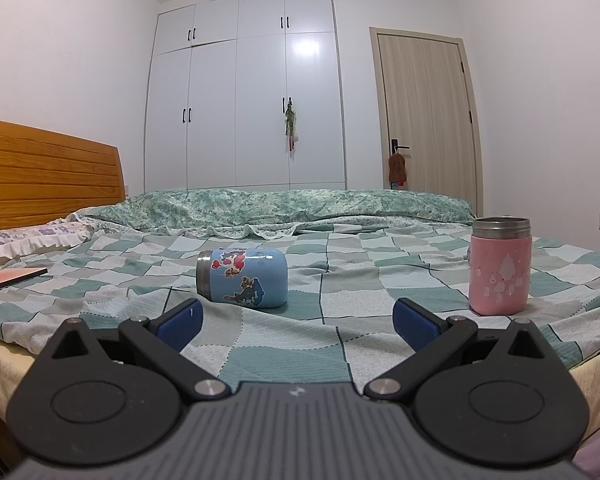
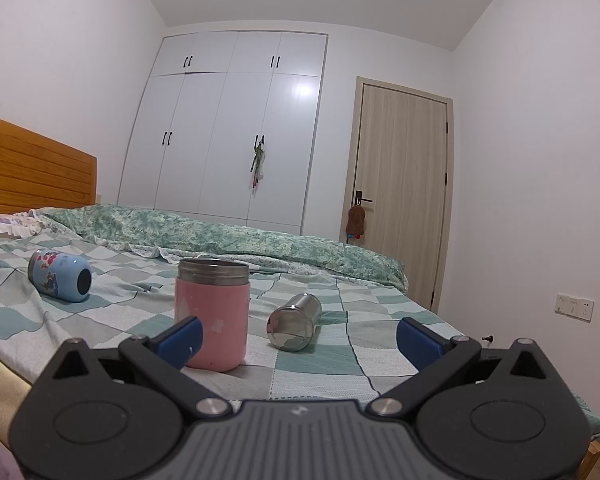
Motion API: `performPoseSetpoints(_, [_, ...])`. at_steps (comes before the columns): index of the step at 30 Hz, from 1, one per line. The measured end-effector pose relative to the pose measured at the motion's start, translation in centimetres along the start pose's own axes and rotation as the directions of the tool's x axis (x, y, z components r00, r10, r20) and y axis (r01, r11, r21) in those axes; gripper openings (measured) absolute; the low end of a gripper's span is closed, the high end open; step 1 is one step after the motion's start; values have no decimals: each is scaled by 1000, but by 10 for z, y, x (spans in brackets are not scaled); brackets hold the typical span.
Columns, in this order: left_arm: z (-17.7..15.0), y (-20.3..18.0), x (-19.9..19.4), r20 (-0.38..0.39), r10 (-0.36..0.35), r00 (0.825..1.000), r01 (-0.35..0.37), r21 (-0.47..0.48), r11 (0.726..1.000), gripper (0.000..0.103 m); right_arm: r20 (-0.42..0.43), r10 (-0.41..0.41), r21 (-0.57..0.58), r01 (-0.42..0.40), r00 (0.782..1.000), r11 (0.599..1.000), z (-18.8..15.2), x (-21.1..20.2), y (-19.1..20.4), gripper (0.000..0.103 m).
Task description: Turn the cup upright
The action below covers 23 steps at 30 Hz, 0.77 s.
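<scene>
Three cups sat on the bed (image 1: 340, 292); the blue cup (image 1: 242, 278), stickered with cartoons, lay sideways just ahead of the wide-open, empty left gripper (image 1: 296, 320); the pink cup (image 2: 212, 316) stood upright and the steel cup (image 2: 295, 322) lay sideways ahead of the wide-open, empty right gripper (image 2: 298, 338); no readable writing.

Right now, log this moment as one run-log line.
left gripper open, empty | right gripper open, empty | blue cartoon-sticker cup on side | pink steel-rimmed cup upright | bare steel cup on side
</scene>
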<state>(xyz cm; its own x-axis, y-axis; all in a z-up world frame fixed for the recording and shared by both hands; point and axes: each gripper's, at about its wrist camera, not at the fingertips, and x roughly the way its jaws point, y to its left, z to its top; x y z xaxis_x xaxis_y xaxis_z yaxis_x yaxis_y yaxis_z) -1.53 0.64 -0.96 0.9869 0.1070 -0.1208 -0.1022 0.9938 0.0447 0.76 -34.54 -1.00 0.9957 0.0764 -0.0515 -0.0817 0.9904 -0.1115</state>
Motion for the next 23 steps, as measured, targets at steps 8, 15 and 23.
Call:
performPoseSetpoints(8, [1, -1, 1, 0, -1, 1000, 1, 0, 1000, 103, 0, 1, -1, -1, 1000, 1000, 0, 0, 0, 103])
performPoseSetpoints(15, [1, -1, 1, 1, 0, 1000, 0, 0, 1000, 103, -1, 2, -3, -2, 1000, 1000, -1, 0, 0, 103])
performPoseSetpoints(23, [2, -2, 0, 5, -17, 1000, 17, -7, 1000, 103, 0, 2, -3, -2, 1000, 1000, 0, 0, 0, 103])
